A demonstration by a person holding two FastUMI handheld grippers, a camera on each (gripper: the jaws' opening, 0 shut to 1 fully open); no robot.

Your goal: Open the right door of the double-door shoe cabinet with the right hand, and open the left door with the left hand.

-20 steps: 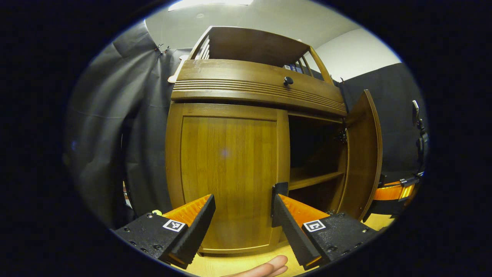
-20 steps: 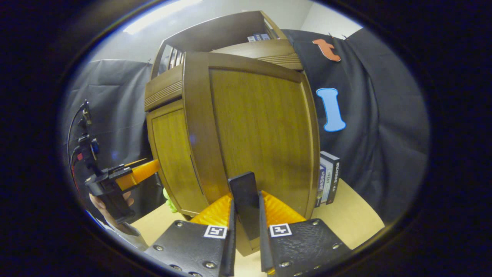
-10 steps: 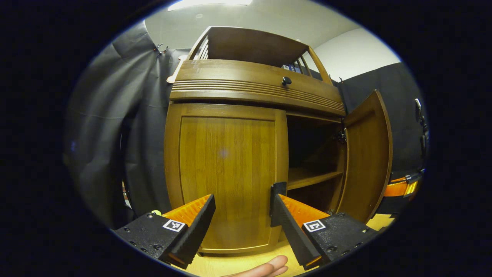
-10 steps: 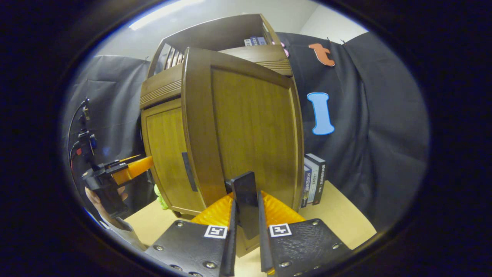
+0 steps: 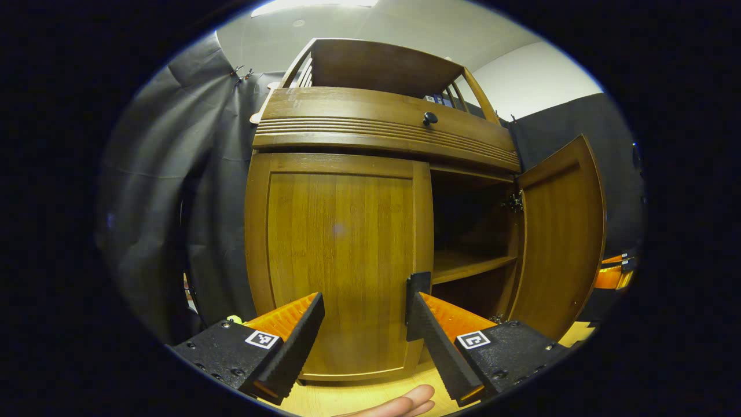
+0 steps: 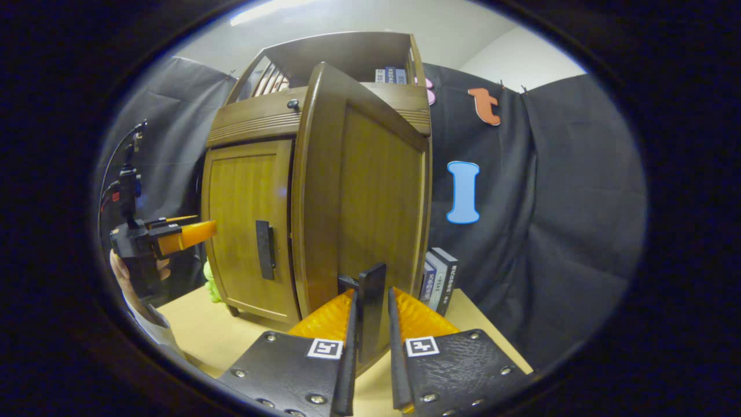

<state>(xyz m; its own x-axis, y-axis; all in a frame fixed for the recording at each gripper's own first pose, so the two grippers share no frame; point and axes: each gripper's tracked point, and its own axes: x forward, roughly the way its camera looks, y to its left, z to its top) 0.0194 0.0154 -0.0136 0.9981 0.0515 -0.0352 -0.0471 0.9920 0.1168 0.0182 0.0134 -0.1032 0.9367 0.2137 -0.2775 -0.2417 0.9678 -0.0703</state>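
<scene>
Left gripper view first: the left gripper hangs with its fingers spread wide, nothing between them, right in front of the shoe cabinet. The left door is shut flush. Its dark handle peeks up just behind one finger, so the gripper is lined up near it but not on it yet. The right door is swung well out, and you can see a shelf inside. A bit of the person's hand shows at the bottom edge.

Right gripper view: the right gripper is clamped on the right door's handle, both fingers pressing its sides, with the door edge-on in front of the camera. Over on the far side you can see the left gripper held by a hand, pointing at the closed left door, whose handle sits clear on its inner edge. A few books stand beside the cabinet on the table.

So I'd say the right-door half is basically done. Next job is the left one: nudge those open fingers forward around the handle, squeeze, then pull out along the hinge arc.
</scene>
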